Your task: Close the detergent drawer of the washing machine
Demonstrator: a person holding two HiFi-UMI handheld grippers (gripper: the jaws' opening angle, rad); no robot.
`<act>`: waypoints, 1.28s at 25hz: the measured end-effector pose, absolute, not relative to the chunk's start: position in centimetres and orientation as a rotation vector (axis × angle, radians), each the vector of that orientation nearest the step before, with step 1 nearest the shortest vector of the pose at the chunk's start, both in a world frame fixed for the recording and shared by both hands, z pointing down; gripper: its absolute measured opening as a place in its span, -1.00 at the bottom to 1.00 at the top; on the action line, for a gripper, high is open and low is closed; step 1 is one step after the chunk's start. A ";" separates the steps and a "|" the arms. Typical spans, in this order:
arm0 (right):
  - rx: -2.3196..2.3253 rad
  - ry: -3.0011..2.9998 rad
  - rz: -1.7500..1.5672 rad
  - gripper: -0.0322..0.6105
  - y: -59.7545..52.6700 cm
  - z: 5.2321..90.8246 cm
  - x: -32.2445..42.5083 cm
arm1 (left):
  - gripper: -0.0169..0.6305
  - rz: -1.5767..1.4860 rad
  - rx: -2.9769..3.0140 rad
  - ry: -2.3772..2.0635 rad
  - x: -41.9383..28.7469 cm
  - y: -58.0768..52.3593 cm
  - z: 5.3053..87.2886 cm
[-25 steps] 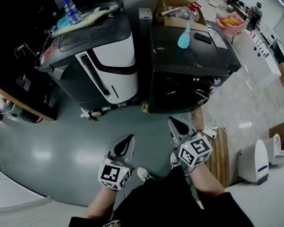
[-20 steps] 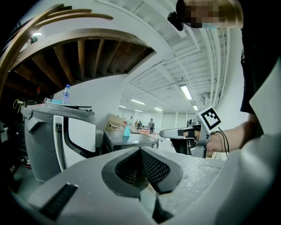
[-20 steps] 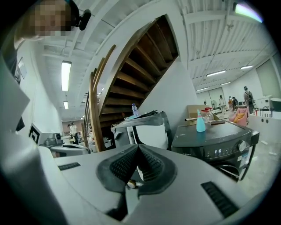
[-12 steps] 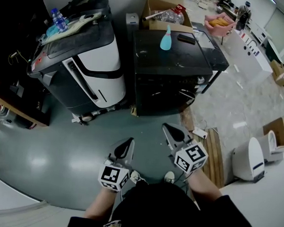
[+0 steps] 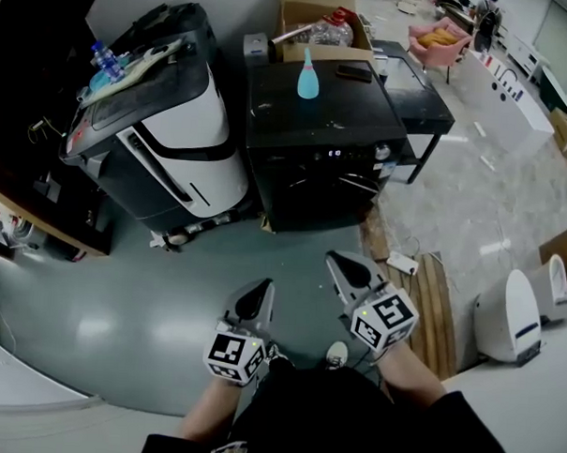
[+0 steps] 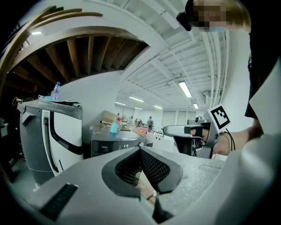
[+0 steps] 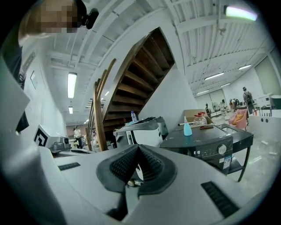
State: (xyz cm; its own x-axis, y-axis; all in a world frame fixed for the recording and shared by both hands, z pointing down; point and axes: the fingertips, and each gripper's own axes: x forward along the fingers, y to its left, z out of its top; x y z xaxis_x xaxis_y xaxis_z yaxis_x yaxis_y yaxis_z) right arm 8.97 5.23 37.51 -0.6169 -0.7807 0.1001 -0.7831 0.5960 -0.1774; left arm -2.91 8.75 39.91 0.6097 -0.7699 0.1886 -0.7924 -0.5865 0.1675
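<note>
The left gripper (image 5: 260, 290) and the right gripper (image 5: 338, 264) are held side by side above the glossy grey-green floor (image 5: 121, 289), each with its jaws clenched together and nothing caught between them; both are pointed toward the black front-loading washing machine (image 5: 314, 171), from which they are well apart; the approach is judged to be the step in hand; the detergent drawer is expected at the left end of the machine's lit control strip, but how far it projects cannot be made out; a slim teal plastic bottle (image 5: 309, 76) is stood near the back edge of the machine's top; next, one closed tip would need to be set against the drawer front and pushed straight in.
</note>
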 end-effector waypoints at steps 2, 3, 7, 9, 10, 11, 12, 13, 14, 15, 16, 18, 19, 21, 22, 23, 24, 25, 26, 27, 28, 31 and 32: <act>1.360 -2.807 0.320 -0.91 6.0 37.5 10.5 | -0.94 0.147 2.607 -1.303 -1.3 9.4 39.8; 1.353 -2.811 0.323 -0.91 6.4 37.5 11.1 | -0.94 0.147 2.605 -1.310 -0.6 9.7 39.8; 1.326 -2.821 0.336 -0.91 7.9 38.0 13.5 | -0.94 0.152 2.587 -1.326 2.2 11.2 40.3; 1.314 -2.825 0.339 -0.91 8.6 38.2 14.5 | -0.94 0.146 2.584 -1.327 3.6 12.1 40.6; 1.308 -2.826 0.345 -0.91 9.0 38.4 15.0 | -0.94 0.146 2.583 -1.328 4.2 12.6 40.8; 1.303 -2.826 0.351 -0.91 9.3 38.5 15.4 | -0.94 0.148 2.583 -1.329 4.8 13.0 40.9; 1.298 -2.828 0.356 -0.91 9.7 38.5 15.8 | -0.94 0.152 2.583 -1.331 5.2 13.4 40.9; 1.294 -2.830 0.360 -0.91 10.0 38.6 16.1 | -0.94 0.154 2.583 -1.333 5.6 13.8 41.0; 1.292 -2.834 0.360 -0.91 10.2 38.6 16.3 | -0.94 0.155 2.583 -1.336 5.8 14.1 41.0; 1.290 -2.837 0.359 -0.91 10.5 38.5 16.4 | -0.94 0.154 2.584 -1.339 6.0 14.3 41.0; 1.288 -2.840 0.356 -0.91 10.7 38.4 16.6 | -0.94 0.156 2.585 -1.342 6.1 14.5 40.9; 1.277 -2.844 0.344 -0.91 11.1 38.3 16.7 | -0.94 0.160 2.588 -1.348 6.3 14.8 40.7; 1.273 -2.845 0.343 -0.91 11.3 38.2 16.7 | -0.94 0.161 2.590 -1.349 6.4 14.9 40.5; 1.271 -2.850 0.348 -0.91 11.7 38.2 16.8 | -0.94 0.162 2.593 -1.351 6.5 15.2 40.3; 1.272 -2.853 0.353 -0.91 11.9 38.2 16.8 | -0.94 0.163 2.598 -1.351 6.6 15.3 40.2; 1.272 -2.856 0.352 -0.91 12.0 38.2 16.8 | -0.94 0.163 2.604 -1.350 6.7 15.4 40.2; 1.269 -2.857 0.343 -0.91 12.1 38.1 16.8 | -0.94 0.163 2.610 -1.349 6.8 15.4 40.1; 1.266 -2.855 0.331 -0.91 12.2 38.0 16.8 | -0.94 0.162 2.615 -1.346 6.9 15.4 40.0; 1.265 -2.852 0.325 -0.91 12.3 37.9 16.8 | -0.94 0.161 2.618 -1.344 6.9 15.4 40.0; 1.265 -2.849 0.323 -0.91 12.4 37.8 16.8 | -0.94 0.160 2.619 -1.342 7.0 15.5 40.0; 1.266 -2.848 0.323 -0.91 12.5 37.8 16.8 | -0.94 0.159 2.618 -1.341 7.0 15.6 40.0; 1.273 -2.848 0.324 -0.91 12.8 37.8 16.9 | -0.94 0.155 2.616 -1.336 7.2 15.8 39.9; 1.273 -2.849 0.321 -0.91 12.9 37.8 16.9 | -0.94 0.153 2.619 -1.336 7.2 15.9 39.7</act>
